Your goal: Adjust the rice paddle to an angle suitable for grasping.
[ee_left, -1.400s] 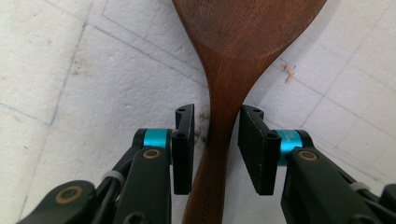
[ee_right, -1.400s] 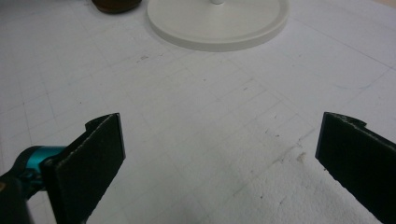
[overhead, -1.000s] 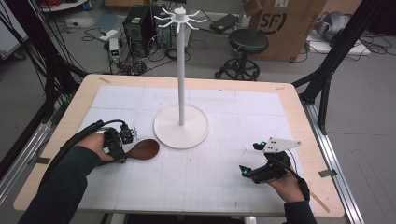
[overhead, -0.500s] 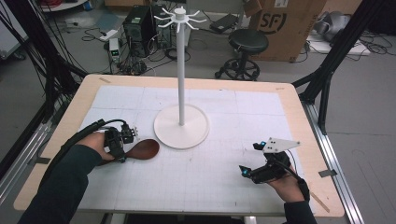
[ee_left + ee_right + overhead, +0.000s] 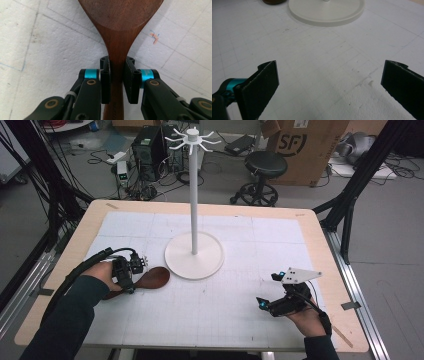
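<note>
mostly the white mat on the desk lies bare across the middle and lower frame, with the white stand at centre. the wooden spoon lies at left just beside the stand's base, its handle end hidden under the hand. the left tool has just been closing, pads against the spoon's neck; the right tool, lower right, gapes wide on nothing.

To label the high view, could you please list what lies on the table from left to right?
Left gripper → wooden spoon → white hook stand → right gripper.
</note>
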{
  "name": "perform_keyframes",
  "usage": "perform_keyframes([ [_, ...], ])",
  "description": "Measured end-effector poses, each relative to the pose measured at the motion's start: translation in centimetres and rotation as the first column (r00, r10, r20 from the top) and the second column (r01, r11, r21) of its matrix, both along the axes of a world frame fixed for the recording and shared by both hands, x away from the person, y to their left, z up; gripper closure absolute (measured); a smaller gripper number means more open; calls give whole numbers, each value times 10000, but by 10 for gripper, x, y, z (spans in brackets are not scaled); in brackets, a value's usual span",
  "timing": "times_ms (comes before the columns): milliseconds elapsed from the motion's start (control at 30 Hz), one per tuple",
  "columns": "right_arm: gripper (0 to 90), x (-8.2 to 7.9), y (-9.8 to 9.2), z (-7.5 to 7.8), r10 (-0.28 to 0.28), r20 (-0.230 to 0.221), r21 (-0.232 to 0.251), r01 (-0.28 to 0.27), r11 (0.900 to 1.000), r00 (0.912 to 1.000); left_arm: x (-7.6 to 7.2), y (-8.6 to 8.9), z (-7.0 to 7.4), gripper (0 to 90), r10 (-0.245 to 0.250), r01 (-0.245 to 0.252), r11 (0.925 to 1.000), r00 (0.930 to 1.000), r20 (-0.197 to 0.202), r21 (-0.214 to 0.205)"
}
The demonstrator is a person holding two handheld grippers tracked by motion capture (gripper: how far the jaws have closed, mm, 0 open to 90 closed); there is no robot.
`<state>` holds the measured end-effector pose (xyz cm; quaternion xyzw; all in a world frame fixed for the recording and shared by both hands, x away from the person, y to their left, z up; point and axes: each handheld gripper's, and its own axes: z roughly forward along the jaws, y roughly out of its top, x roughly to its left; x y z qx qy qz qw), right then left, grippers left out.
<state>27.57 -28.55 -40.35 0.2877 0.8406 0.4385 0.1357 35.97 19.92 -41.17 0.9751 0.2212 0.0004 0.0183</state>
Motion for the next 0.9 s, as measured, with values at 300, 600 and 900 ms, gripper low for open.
perform_keyframes([
  [300,3,0,-2,0,-51,36,53,50,10000,10000,-6,5,12,783,-103,114,9984,9998,197,-561],
  [600,3,0,-1,0,-46,2,13,46,10000,10000,-22,7,26,783,-303,366,9959,9967,757,-831],
  [900,3,0,-1,1,-54,42,58,54,10000,10000,-44,0,39,783,-389,491,9943,9935,1070,-950],
])
